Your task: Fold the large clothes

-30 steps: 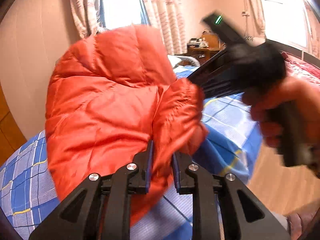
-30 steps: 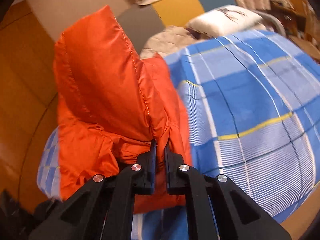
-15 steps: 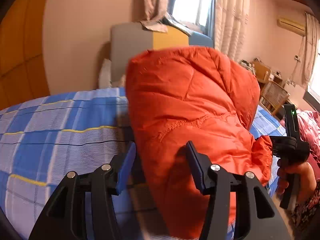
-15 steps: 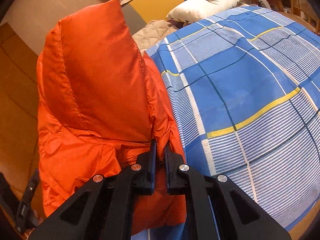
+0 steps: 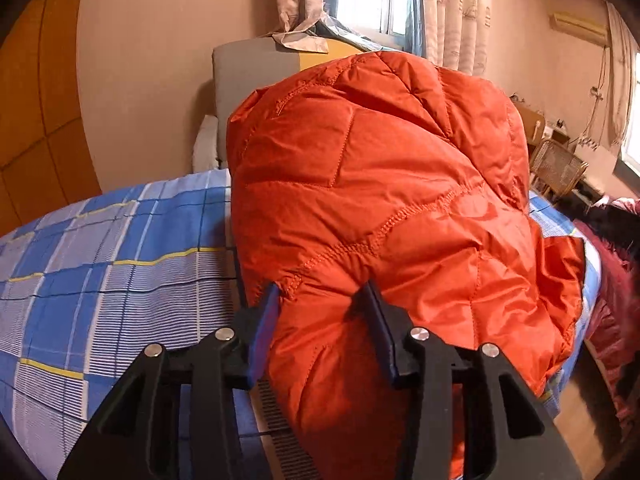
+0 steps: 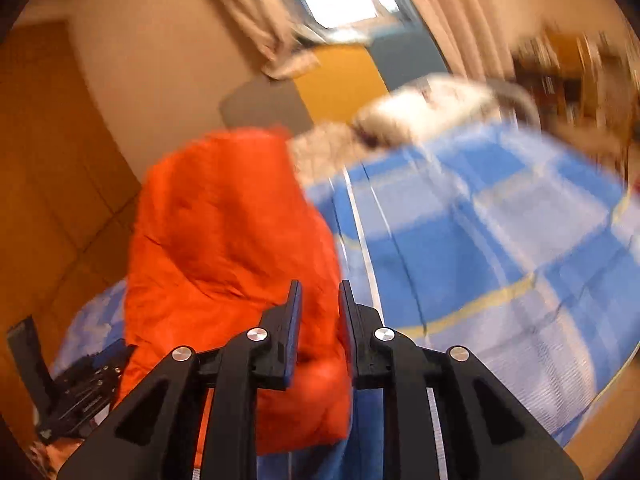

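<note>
A puffy orange jacket (image 5: 380, 200) lies heaped on the blue plaid bed (image 5: 100, 264). My left gripper (image 5: 322, 312) has a thick fold of it filling the gap between its jaws. Those jaws are closing, and the fabric puckers against both pads. In the blurred right wrist view the jacket (image 6: 224, 232) sits at the bed's left edge. The jaws of my right gripper (image 6: 318, 312) stand slightly apart and are opening. Orange fabric shows in the gap, free of the pads. The left gripper (image 6: 84, 392) appears there at the lower left, beside the jacket.
A grey and yellow headboard (image 5: 256, 68) and a white pillow (image 6: 432, 108) mark the head of the bed. A wooden wardrobe (image 5: 36, 120) stands to the left. At the right are a wicker chair (image 5: 560, 164) and dark red bedding (image 5: 612, 288).
My left jaws let go of a thin edge, spread wide, then narrowed onto a thick fold. My right jaws parted off the jacket and that view swung upward, blurring.
</note>
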{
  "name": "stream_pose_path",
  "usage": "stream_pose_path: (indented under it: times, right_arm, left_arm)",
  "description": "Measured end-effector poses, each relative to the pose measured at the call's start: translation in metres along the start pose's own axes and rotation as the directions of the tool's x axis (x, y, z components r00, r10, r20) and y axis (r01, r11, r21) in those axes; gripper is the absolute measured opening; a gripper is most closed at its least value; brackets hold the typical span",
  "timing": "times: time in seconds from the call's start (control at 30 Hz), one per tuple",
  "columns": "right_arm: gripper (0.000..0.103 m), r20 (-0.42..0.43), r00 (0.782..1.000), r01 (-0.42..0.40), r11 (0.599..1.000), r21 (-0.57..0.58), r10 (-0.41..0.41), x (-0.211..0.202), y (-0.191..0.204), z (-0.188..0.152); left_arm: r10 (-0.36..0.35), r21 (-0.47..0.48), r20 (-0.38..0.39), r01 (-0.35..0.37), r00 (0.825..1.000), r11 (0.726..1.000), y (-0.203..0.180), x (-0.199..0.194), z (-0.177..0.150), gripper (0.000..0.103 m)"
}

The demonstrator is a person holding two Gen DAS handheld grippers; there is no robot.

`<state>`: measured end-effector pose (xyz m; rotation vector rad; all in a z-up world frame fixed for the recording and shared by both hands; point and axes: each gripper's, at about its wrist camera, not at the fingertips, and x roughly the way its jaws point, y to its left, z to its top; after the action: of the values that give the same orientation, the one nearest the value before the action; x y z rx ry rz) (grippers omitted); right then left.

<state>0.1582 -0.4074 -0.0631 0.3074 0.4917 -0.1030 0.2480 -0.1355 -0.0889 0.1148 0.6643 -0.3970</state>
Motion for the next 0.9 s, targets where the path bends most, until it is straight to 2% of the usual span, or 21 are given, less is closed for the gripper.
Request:
stream_pose_path:
  times: [0.07,0.23,0.33,0.47,0.57,0.7,0.77,0.83,0.9]
  right_arm:
    - [0.019,-0.010,1.000,0.008,0.996,-0.085,-0.009,0.009,0.024,0.013]
    - [0.019,-0.054,0.998,0.018,0.991,-0.136,-0.026,0.057,0.041,0.024]
    - [0.019,-0.104,0.993,0.036,0.995,-0.096,-0.046,0.087,0.029,0.023]
    - [0.019,-0.206,0.977,0.062,0.998,-0.015,-0.064,0.129,0.004,0.014]
    - [0.018,-0.247,0.965,0.092,0.996,0.002,-0.089,0.153,-0.011,0.001]
    - [0.018,-0.273,0.959,0.107,0.991,0.084,-0.080,0.169,-0.032,-0.015]
    - [0.018,-0.283,0.956,0.108,0.991,0.080,-0.081,0.168,-0.031,-0.014]
    - [0.018,-0.278,0.957,0.102,0.993,0.057,-0.082,0.162,-0.028,-0.011]
    - [0.018,-0.275,0.959,0.097,0.993,0.072,-0.074,0.153,-0.030,-0.008]
  left_arm:
    - [0.028,0.009,-0.001,-0.028,1.000,1.000,-0.007,-0.001,0.002,0.038]
    - [0.074,0.048,0.004,-0.074,0.997,0.996,-0.017,-0.004,0.003,0.035]
    - [0.083,0.060,0.003,-0.083,0.997,0.995,-0.022,-0.005,0.007,0.034]
    - [0.055,0.046,-0.011,-0.054,0.998,0.997,-0.025,0.001,0.019,0.036]
    - [0.039,0.055,-0.016,-0.038,0.999,0.998,-0.031,0.007,0.024,0.037]
    - [0.032,0.089,-0.015,-0.030,0.999,0.996,-0.041,0.018,0.021,0.038]
    - [0.031,0.089,-0.017,-0.029,0.999,0.996,-0.042,0.020,0.018,0.038]
    - [0.001,0.047,-0.020,0.000,1.000,0.999,-0.034,0.016,0.018,0.037]
    - [-0.041,-0.031,-0.021,0.041,0.999,0.999,-0.018,0.009,0.017,0.049]
